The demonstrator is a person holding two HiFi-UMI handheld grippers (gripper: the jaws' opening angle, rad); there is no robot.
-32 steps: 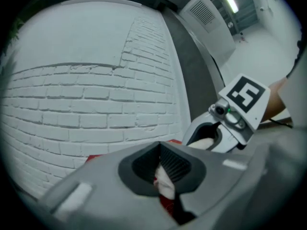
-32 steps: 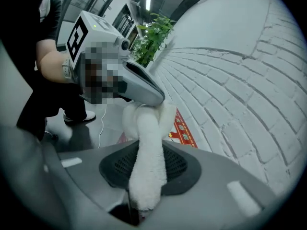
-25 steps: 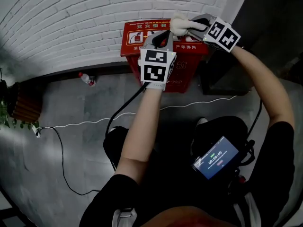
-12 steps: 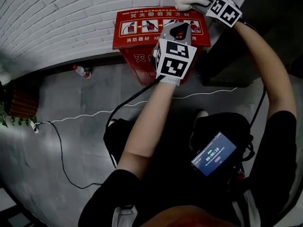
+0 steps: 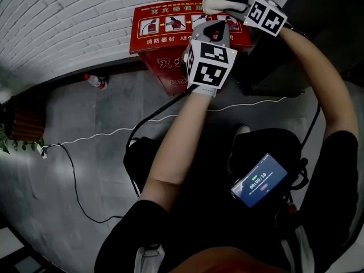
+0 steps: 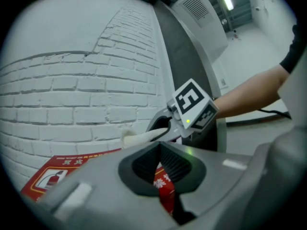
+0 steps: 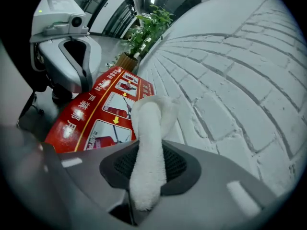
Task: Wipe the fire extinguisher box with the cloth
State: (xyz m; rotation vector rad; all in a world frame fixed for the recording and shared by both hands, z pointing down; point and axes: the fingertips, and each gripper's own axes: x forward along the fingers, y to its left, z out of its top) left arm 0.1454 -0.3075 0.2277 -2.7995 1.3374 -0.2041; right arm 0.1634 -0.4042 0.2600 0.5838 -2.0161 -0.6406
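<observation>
The soft white terry cloth [image 7: 146, 147] looks light and limp. It will fold and drag rather than push, so it is best held by a bunched middle with a loose end left free to wipe. The right gripper [image 7: 147, 171] has it that way: its fingers [image 7: 180, 163] are clenched on the roll, and the free end sticks out ahead of them, over the back edge of the box top. Whether the cloth touches the box cannot be told.

The red metal fire extinguisher box [image 7: 91, 114] looks rigid and heavy, with a smooth printed lid. It stands on the floor against the white brick wall [image 7: 230, 80], below and left of the right fingers. It probably needs no holding.

The left gripper [image 6: 163, 171] hovers above the lid, its fingers [image 6: 181, 166] drawn together on nothing.

There are one cloth, one box and two grippers.
</observation>
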